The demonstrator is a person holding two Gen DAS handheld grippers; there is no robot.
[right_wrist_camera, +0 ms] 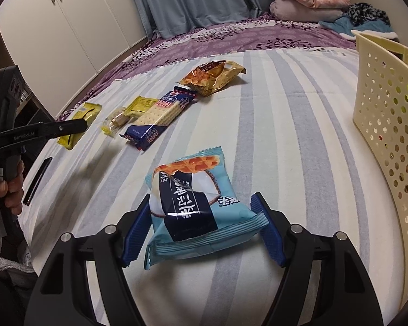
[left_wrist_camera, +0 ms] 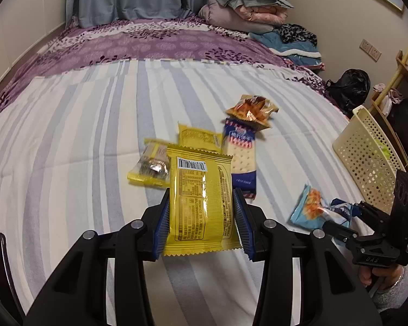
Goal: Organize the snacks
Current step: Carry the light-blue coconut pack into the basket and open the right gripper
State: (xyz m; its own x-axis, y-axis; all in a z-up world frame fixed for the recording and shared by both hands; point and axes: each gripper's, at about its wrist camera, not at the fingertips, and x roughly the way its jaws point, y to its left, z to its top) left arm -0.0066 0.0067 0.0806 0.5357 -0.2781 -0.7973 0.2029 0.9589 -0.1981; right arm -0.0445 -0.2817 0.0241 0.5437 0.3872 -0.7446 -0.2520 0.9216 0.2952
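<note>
**Figure: Two hand-held grippers taking snack packets from a striped bedspread**

The left gripper (left_wrist_camera: 201, 217) is clamped on a flat yellow foil snack packet (left_wrist_camera: 198, 198), its blue ribbed pads (left_wrist_camera: 162, 225) pressing the two long edges near the lower half; the packet appears clear of the bedspread, its barcoded back facing the camera. The packet bulges slightly between the pads, which suggests a light, soft pouch whose film is glossy and likely slippery. A grip across the filled body, as here, should hold better than one on the thin crimped seals.

The right gripper (right_wrist_camera: 204, 228) stands partly open around a pale blue pillow-shaped waffle packet (right_wrist_camera: 193, 212) that lies on the striped blue-and-white bedspread (right_wrist_camera: 285, 135). The left pad lies against the packet's edge; the right pad stands just clear of it, so no firm grip is shown. This packet looks puffy and air-filled, and its contents are probably brittle, so a gentle squeeze across the middle is advisable.

Beyond lie a long navy-and-white cracker sleeve (right_wrist_camera: 160, 114), two small yellow wrapped snacks (left_wrist_camera: 152, 165), and a gold crinkled chip bag (right_wrist_camera: 212, 77). A cream perforated plastic basket (right_wrist_camera: 389, 125) stands at the right, near the blue packet, and is the probable destination.
</note>
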